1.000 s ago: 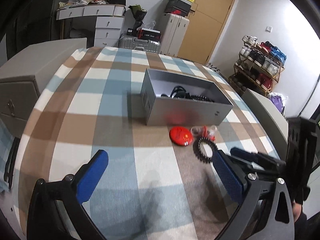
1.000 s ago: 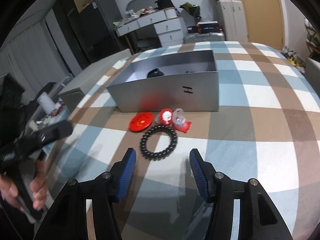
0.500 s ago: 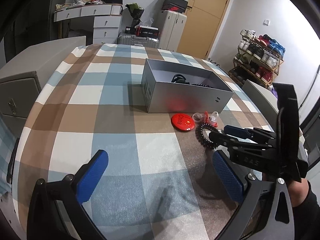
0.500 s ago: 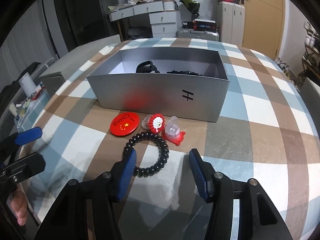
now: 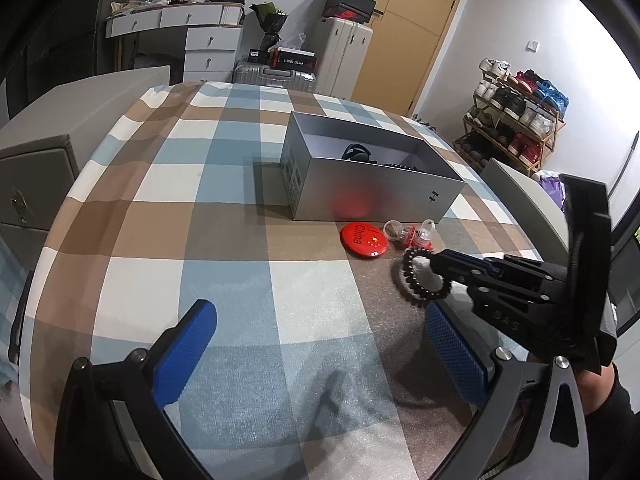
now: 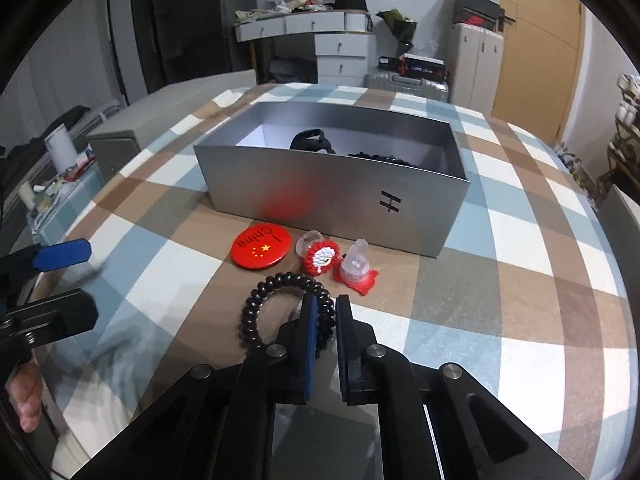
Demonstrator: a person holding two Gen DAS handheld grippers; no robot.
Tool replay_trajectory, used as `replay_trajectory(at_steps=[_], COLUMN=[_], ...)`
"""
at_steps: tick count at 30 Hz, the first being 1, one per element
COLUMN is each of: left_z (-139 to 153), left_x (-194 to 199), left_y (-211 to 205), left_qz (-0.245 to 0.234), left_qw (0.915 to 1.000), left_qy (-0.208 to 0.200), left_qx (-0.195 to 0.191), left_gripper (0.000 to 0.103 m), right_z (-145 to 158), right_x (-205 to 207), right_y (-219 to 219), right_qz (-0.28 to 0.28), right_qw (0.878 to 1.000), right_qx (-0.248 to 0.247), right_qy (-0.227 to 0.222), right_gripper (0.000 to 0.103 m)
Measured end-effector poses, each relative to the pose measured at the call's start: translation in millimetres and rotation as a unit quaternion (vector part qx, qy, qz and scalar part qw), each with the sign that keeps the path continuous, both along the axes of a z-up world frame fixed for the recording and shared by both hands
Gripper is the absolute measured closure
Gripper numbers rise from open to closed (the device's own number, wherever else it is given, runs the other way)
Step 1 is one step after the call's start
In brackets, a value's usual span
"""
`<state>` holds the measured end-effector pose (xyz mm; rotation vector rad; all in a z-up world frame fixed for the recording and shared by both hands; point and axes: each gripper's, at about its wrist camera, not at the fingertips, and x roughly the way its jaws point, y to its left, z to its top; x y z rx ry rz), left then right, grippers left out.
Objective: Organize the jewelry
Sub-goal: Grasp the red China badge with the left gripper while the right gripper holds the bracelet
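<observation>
A black beaded bracelet (image 6: pixel 272 300) lies on the checked tablecloth in front of an open silver box (image 6: pixel 332 196). My right gripper (image 6: pixel 324 320) is shut on the bracelet's right side; it also shows in the left wrist view (image 5: pixel 440 270) with the bracelet (image 5: pixel 416 280). A red China badge (image 6: pixel 262 246), a red beaded ring (image 6: pixel 320 256) and a clear ring on a red base (image 6: pixel 356 268) lie by the box front. Dark jewelry (image 6: pixel 312 140) sits in the box. My left gripper (image 5: pixel 312 352) is open and empty above the near cloth.
The silver box (image 5: pixel 368 184) stands mid-table, the badge (image 5: pixel 363 238) before it. A grey cabinet (image 5: pixel 36 184) stands at the left, a grey chair back (image 5: pixel 520 188) at the right. Drawers, suitcase and shoe rack stand beyond.
My right gripper moved forward and closed its fingers on the bracelet's right side. The left gripper has stayed open and nearly still.
</observation>
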<state>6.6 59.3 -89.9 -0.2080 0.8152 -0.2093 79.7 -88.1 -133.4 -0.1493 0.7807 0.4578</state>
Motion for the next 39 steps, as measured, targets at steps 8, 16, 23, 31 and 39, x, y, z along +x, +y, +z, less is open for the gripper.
replay_trajectory(at_steps=[8, 16, 23, 31, 39], left_z=[0.2, -8.3, -13.4, -17.8, -17.3], left_x=[14.6, 38.8, 55.4, 73.9, 82.9], left_y=[-3.8, -19.2, -28.8, -45.7, -51.0], left_qz=[-0.007, -0.026, -0.037, -0.071, -0.102], left_qw=[0.9998, 0.9985, 0.9971, 0.9944, 0.9908], left_qy=[0.017, 0.045, 0.059, 0.063, 0.061], left_qx=[-0.006, 0.015, 0.030, 0.047, 0.064], left_gripper=[0.002, 0.002, 0.002, 0.002, 0.022], right_z=[5.1, 10.6, 12.1, 12.0, 13.3], right_x=[0.7, -6.3, -4.7, -0.6, -0.4], right_y=[-45.5, -74.7, -87.8, -99.8, -97.6], right_qz=[-0.035, -0.048, -0.049, -0.058, -0.048], right_qw=[0.995, 0.990, 0.985, 0.983, 0.978], right_qx=[0.092, 0.130, 0.168, 0.176, 0.200], right_qy=[0.018, 0.008, 0.010, 0.008, 0.019], right_gripper=[0.095, 0.095, 0.095, 0.094, 0.094])
